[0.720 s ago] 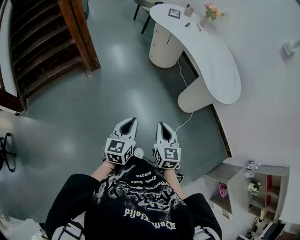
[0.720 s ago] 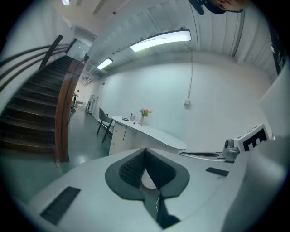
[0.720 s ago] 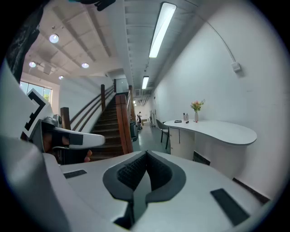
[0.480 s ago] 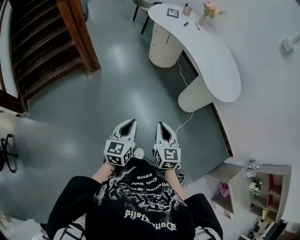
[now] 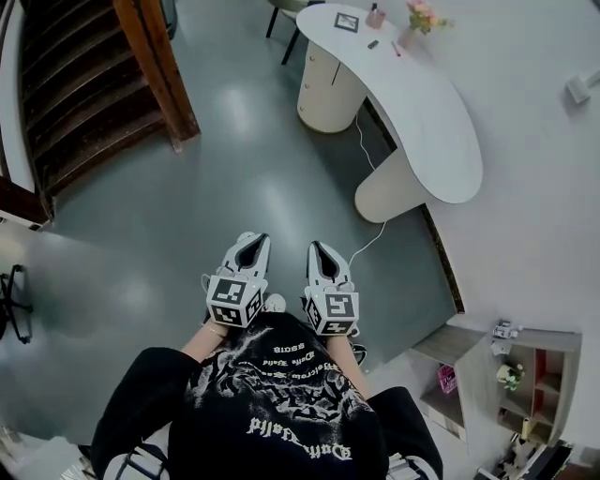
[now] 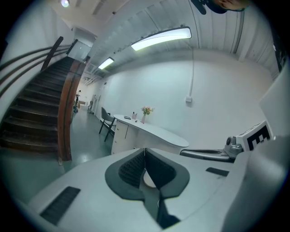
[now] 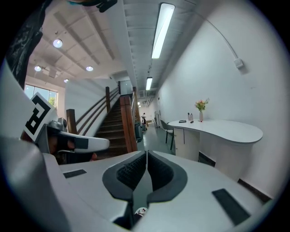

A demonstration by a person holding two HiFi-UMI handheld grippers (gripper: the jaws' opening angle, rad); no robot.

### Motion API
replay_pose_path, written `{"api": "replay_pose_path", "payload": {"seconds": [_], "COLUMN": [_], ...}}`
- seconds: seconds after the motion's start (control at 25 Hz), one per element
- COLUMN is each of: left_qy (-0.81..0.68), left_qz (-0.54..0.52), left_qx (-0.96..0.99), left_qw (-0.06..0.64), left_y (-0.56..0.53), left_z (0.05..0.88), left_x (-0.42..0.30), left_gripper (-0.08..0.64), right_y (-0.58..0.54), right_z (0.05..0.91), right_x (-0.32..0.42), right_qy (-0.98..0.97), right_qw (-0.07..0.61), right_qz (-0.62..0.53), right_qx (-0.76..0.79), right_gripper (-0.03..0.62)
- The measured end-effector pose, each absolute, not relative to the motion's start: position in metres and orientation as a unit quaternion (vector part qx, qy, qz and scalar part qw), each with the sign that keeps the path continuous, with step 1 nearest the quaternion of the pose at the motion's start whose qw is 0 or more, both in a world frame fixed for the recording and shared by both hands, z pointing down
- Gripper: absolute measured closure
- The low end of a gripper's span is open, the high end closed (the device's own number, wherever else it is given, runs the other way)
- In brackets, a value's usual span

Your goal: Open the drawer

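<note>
The white curved desk (image 5: 424,112) stands far ahead on the right, and its rounded drawer unit (image 5: 323,89) sits under the far end. Both grippers are held side by side close to the person's chest, well short of the desk. My left gripper (image 5: 254,237) is shut with nothing between its pads. My right gripper (image 5: 318,247) is shut and empty too. In the left gripper view, the left gripper (image 6: 144,150) points at the desk (image 6: 154,130) and its drawer fronts (image 6: 120,133). In the right gripper view, the right gripper (image 7: 146,154) faces the drawer unit (image 7: 186,141).
A wooden staircase (image 5: 84,94) rises at the left. A chair (image 5: 286,11) stands beyond the desk, which carries a flower vase (image 5: 418,22) and small items. A white cable (image 5: 367,242) runs over the grey floor. Shelves (image 5: 511,380) stand at the lower right.
Both grippers have edged slightly up and left in the head view and stay shut. Nothing else has visibly moved.
</note>
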State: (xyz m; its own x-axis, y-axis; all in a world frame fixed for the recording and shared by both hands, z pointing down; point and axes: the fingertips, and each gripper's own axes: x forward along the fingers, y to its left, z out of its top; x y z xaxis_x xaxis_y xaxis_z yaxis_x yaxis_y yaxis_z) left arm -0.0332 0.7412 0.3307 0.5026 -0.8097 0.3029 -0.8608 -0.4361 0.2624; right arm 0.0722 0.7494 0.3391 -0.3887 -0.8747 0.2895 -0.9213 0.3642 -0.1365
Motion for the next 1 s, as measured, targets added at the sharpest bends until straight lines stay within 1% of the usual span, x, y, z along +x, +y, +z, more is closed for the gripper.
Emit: {"api": "replay_pose_path", "payload": {"seconds": [0.2, 0.36, 0.52, 1.0], "left_qy": [-0.482, -0.481, -0.478, -0.466], "left_qz": [0.077, 0.075, 0.078, 0.092], "left_qx": [0.854, 0.853, 0.852, 0.86], "left_qw": [0.181, 0.19, 0.197, 0.186], "left_y": [0.708, 0.669, 0.62, 0.501], "left_z": [0.336, 0.343, 0.349, 0.342], "left_x": [-0.023, -0.024, -0.028, -0.047], "left_gripper": [0.535, 0.535, 0.535, 0.535], "right_y": [0.729, 0.695, 0.649, 0.528], "right_z": [0.358, 0.364, 0.363, 0.36], "right_x": [0.087, 0.095, 0.1, 0.078], "right_qy": [-0.802, -0.795, -0.785, -0.778], "right_qw": [0.064, 0.08, 0.081, 0.088], "right_qz": [0.18, 0.178, 0.18, 0.184], "right_qx": [0.566, 0.575, 0.587, 0.595], "right_gripper": [0.563, 0.565, 0.565, 0.565]}}
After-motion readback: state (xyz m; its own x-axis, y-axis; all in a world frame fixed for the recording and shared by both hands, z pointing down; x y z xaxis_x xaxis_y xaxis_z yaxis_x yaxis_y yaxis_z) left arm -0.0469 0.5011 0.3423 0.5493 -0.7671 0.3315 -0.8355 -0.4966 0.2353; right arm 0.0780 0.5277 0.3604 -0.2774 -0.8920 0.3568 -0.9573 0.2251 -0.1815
